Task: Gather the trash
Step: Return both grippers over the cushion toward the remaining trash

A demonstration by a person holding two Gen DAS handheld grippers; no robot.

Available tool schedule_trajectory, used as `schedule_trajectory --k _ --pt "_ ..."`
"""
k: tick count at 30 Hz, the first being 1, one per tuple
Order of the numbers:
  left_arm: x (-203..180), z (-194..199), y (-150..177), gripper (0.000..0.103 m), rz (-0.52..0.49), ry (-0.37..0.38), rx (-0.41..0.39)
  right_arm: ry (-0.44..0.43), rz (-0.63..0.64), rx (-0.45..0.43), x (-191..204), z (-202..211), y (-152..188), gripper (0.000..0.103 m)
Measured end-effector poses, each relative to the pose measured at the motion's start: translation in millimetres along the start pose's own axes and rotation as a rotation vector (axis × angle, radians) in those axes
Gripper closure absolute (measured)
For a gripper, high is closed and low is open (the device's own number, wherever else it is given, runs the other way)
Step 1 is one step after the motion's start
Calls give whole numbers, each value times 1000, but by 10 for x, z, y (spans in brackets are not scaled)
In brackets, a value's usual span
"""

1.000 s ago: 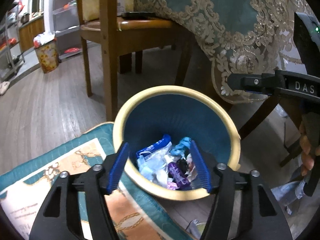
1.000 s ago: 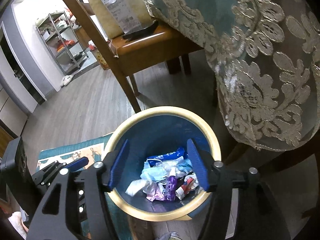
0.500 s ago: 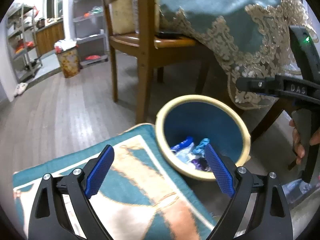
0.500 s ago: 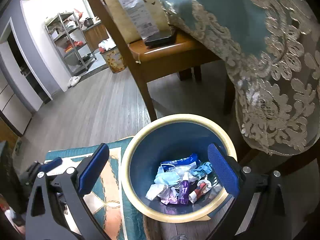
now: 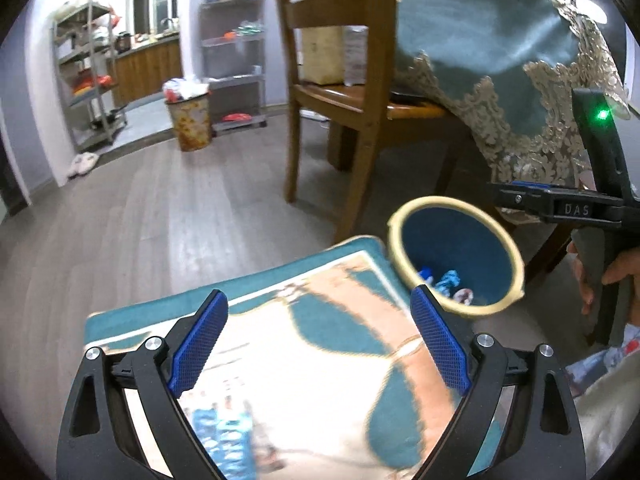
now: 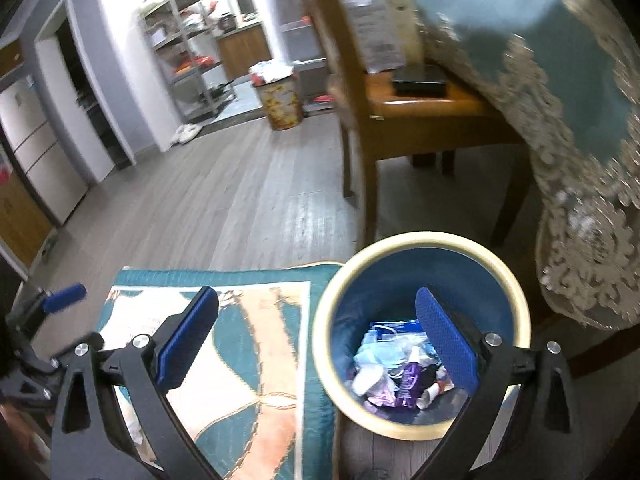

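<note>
A blue trash bin with a cream rim point(image 5: 458, 307) point(image 6: 424, 240) stands on the floor beside a patterned teal rug point(image 5: 312, 344) point(image 6: 244, 344). It holds several pieces of trash point(image 6: 400, 372), among them wrappers and a purple bottle. My left gripper point(image 5: 320, 348) is open and empty above the rug, left of the bin. My right gripper point(image 6: 316, 340) is open and empty, its right finger over the bin's mouth; it also shows in the left wrist view point(image 5: 560, 204).
A wooden chair point(image 5: 352, 100) point(image 6: 420, 120) and a table with a teal lace-edged cloth point(image 5: 500, 72) point(image 6: 560, 60) stand just behind the bin. A second, patterned bin point(image 5: 190, 120) point(image 6: 280, 100) and metal shelves stand far across the grey wood floor.
Both grippers have opened wider and pulled back and left from over the bin. The left one now hangs over the rug, the bin off to its right.
</note>
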State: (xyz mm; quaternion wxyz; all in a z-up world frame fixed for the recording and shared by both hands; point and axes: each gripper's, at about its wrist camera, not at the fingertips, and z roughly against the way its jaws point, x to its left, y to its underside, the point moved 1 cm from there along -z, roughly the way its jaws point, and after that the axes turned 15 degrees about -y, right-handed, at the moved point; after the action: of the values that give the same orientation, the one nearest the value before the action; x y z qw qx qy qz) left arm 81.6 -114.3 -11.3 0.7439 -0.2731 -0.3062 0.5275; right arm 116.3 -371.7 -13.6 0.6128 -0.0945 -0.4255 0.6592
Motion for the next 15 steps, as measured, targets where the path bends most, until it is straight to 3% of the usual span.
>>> schedule_trajectory --k 15 --pt "1267 236 670 11 144 -145 72 -103 171 143 1045 -608 305 6"
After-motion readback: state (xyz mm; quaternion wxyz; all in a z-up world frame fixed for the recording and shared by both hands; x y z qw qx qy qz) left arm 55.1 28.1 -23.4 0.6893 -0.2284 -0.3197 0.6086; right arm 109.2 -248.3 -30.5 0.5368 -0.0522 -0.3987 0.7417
